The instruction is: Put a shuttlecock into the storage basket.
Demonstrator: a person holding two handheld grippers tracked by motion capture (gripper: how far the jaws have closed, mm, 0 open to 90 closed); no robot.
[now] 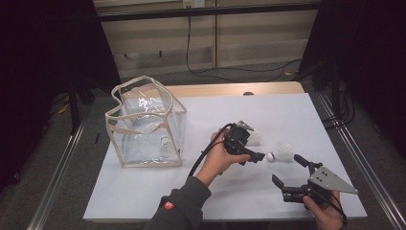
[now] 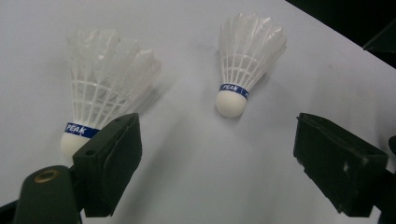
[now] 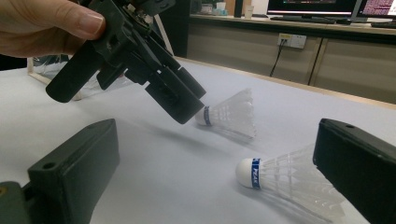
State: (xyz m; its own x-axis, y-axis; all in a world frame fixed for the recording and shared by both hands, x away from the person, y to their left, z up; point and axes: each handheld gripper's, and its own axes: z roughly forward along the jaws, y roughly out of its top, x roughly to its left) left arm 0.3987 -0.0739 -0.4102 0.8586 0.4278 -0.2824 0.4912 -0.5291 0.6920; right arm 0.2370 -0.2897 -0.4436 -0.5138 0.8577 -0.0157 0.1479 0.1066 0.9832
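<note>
Black blocky tongs (image 2: 217, 161), white feathery shuttlecocks (image 2: 247, 56)

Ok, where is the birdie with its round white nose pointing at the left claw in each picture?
High view: the shuttlecock lies right of middle, just past the left claw.
Left gripper view: upper middle, cork toward the camera.
Right gripper view: bottom right, beside the right-hand jaw.
Shared landmark: the other shuttlecock.
</note>
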